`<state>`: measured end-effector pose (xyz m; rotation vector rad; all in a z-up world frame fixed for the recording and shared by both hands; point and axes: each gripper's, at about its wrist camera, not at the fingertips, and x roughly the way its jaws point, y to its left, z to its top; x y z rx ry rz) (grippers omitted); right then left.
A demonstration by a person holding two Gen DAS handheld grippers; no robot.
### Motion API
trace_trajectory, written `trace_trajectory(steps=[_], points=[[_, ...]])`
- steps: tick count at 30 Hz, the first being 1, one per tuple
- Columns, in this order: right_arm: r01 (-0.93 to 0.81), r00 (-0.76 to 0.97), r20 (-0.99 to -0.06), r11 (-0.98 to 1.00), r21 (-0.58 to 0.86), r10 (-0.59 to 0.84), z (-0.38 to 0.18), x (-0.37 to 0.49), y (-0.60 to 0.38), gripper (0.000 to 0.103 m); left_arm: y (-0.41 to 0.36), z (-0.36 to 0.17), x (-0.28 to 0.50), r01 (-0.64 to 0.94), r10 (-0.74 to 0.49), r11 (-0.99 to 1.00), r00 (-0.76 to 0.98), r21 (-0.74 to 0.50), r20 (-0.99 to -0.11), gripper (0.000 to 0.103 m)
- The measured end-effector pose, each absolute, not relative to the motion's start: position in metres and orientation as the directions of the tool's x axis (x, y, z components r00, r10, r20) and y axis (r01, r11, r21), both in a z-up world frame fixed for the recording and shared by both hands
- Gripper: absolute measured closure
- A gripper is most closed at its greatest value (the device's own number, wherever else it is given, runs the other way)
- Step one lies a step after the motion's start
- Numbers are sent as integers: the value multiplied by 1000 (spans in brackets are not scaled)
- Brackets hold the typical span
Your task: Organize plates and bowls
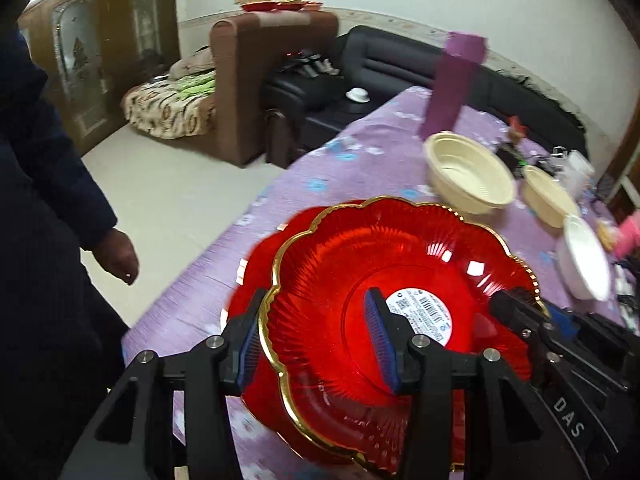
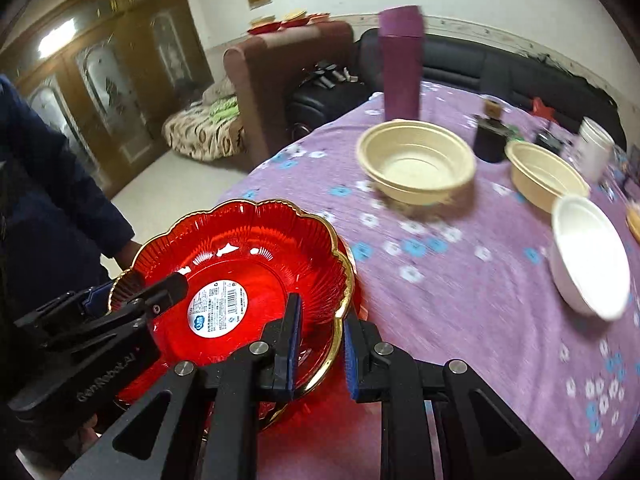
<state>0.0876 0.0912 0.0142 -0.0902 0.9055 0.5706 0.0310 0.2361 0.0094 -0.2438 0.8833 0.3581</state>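
Carrying stacked red plates (image 1: 384,280), left tool (image 1: 316,340) and right tool (image 2: 320,348) clamp opposite rims; next, a steady set-down on the tabletop (image 2: 460,280).

— What carries it all?
— A surface (image 2: 460,280) under purple flowered cloth, filling the right of the frame.
— What lies on it?
— Two cream bowls (image 2: 416,168) at centre top, a white bowl (image 2: 588,256) at right, a purple box (image 2: 402,64) standing behind.
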Motion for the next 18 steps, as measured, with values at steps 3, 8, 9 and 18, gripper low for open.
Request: trace_trajectory(steps=[3, 8, 9, 18], points=[[-511, 485, -775, 850, 124, 404, 8, 94, 109, 82, 244, 2, 36, -410, 230, 912, 564, -27, -793, 57], [-508, 502, -784, 858, 74, 365, -1, 96, 118, 80, 243, -4, 40, -391, 243, 920, 556, 8, -795, 54], [-504, 510, -782, 861, 67, 359, -2, 95, 118, 80, 241, -4, 40, -389, 244, 921, 556, 11, -795, 52], [-480, 542, -767, 876, 53, 344, -7, 92, 113, 40, 250, 3, 23, -418, 222, 907, 571, -47, -791, 38]])
